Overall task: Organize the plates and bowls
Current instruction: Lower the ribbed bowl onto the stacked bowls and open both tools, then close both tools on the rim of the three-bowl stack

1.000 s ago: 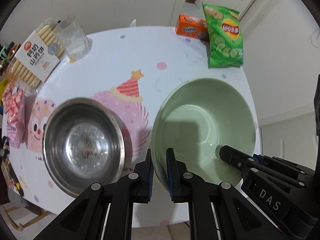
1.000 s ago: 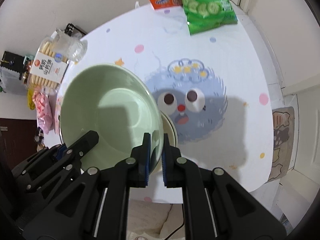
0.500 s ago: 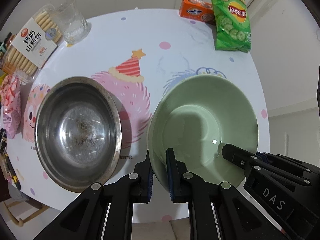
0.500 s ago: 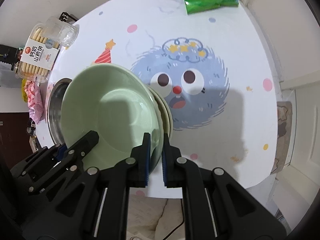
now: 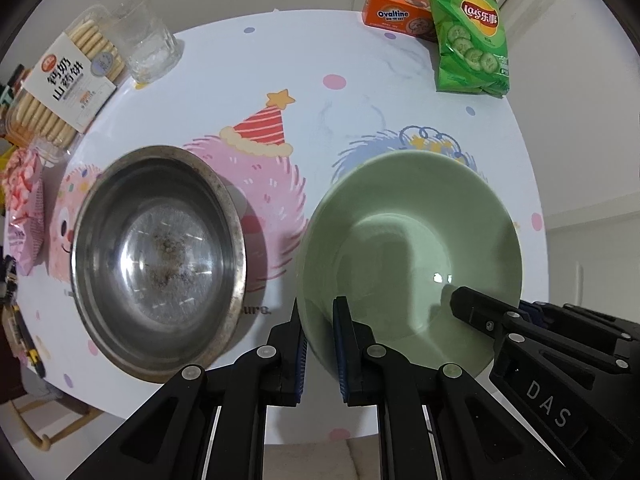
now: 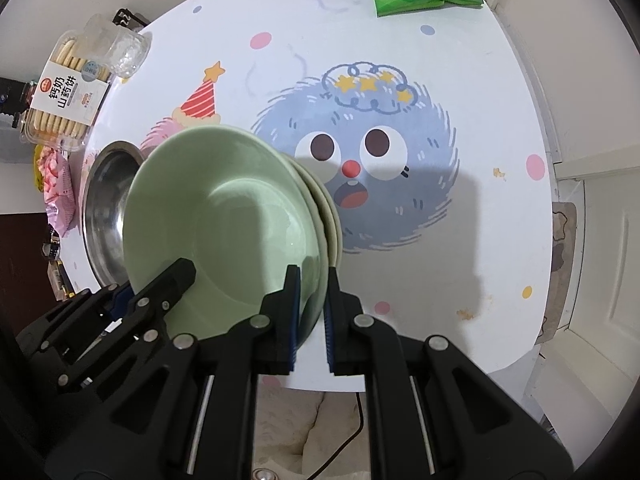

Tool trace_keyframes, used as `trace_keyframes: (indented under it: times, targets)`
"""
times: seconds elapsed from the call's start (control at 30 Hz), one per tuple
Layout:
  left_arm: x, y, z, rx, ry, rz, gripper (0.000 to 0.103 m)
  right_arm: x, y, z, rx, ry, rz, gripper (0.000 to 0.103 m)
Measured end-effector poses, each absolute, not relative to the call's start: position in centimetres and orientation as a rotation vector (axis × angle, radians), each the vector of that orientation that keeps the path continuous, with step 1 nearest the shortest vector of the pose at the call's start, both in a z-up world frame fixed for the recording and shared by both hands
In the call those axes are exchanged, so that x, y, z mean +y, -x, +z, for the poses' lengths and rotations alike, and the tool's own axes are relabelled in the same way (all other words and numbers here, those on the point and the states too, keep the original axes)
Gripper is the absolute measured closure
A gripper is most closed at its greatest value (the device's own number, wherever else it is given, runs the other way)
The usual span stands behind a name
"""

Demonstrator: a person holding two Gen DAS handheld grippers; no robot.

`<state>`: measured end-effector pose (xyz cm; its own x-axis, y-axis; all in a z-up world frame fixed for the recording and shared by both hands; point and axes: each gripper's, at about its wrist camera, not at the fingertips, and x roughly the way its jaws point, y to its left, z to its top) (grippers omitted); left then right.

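grip: we're clamping both the left gripper (image 5: 318,344) and right gripper (image 6: 310,314) jaws on the green bowl (image 5: 408,256) rim.
risk: we're pinching thin glazed edges, so it might slip onto the steel bowl (image 5: 158,260).

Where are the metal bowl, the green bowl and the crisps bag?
metal bowl (image 5: 160,252), left wrist view, on its speckled inner bottom.
green bowl (image 5: 408,240), left wrist view, on its inside floor.
crisps bag (image 5: 468,32), left wrist view, on the printed front near the logo.
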<state>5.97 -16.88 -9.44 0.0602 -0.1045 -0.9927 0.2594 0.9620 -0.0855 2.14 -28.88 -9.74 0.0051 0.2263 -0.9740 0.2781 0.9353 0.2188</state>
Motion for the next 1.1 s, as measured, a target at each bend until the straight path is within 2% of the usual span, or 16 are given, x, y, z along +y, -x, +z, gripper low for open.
trace_keyframes:
  times: [0.37,0.5,0.57,0.67,0.7,0.77,0.83,0.97,1.0,1.03,1.1]
  targets:
    - [-16.5,-6.2,-10.0,1.504,-0.111,-0.261,0.089,-28.7,-2.5,-9.5,1.590,-0.376,-0.031,0.088]
    - [-16.2,-6.1,-10.1,1.504,-0.086,-0.264,0.084,-28.8,-2.5,-9.2,1.579,-0.378,-0.013,0.087]
    - [-16.1,-5.9,-9.9,1.502,-0.067,-0.272,0.076,-29.0,-2.4,-8.9,1.571,-0.383,-0.004,0.085]
    - [-15.6,-5.7,-9.3,1.489,-0.029,-0.285,0.057,-29.7,-2.2,-8.0,1.541,-0.389,0.007,0.066]
    - [-15.3,-5.6,-9.0,1.482,-0.013,-0.290,0.047,-29.9,-2.1,-7.6,1.528,-0.389,0.010,0.057]
    - [-14.9,-5.6,-8.5,1.471,0.023,-0.304,0.036,-30.4,-1.9,-6.7,1.500,-0.395,0.023,0.053]
    - [-14.4,-5.7,-8.0,1.464,0.060,-0.306,0.019,-31.3,-1.7,-5.9,1.467,-0.431,0.030,0.047]
    - [-13.2,-5.8,-7.9,1.491,0.184,-0.326,0.013,-32.7,-1.4,-5.0,1.435,-0.497,0.033,0.044]
    - [-13.0,-5.8,-8.0,1.499,0.210,-0.332,0.006,-32.9,-1.3,-5.0,1.436,-0.514,0.035,0.041]
    - [-12.8,-5.8,-8.1,1.502,0.236,-0.339,0.000,-33.2,-1.2,-5.0,1.436,-0.541,0.041,0.033]
    - [-12.6,-5.6,-8.1,1.495,0.284,-0.354,0.000,-33.6,-1.1,-5.0,1.426,-0.580,0.051,0.024]
